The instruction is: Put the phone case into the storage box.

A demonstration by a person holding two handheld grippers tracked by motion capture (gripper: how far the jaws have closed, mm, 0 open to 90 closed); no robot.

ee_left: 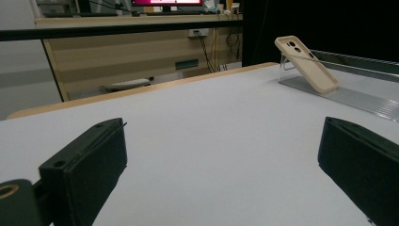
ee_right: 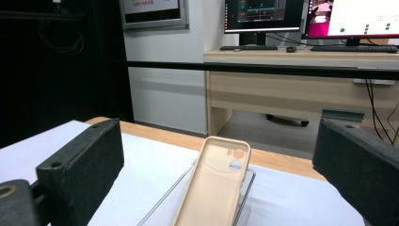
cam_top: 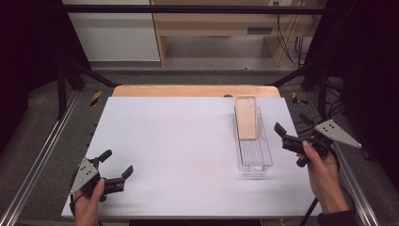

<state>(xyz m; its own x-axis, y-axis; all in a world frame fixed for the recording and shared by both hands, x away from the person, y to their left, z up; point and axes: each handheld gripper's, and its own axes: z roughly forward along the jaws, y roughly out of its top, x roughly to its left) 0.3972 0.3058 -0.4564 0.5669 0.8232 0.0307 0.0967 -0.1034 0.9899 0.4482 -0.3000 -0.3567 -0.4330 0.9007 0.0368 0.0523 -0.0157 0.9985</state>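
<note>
White sheeting covered the surface (cam_top: 179, 155). At near left the left gripper (cam_top: 116, 165) was held with jaws spread, empty. A beige phone case (cam_top: 246, 117) leaned tilted in a clear tray (cam_top: 254, 162) right of centre. The right gripper (cam_top: 292, 129), just beside the tray, was also spread, empty.
</note>
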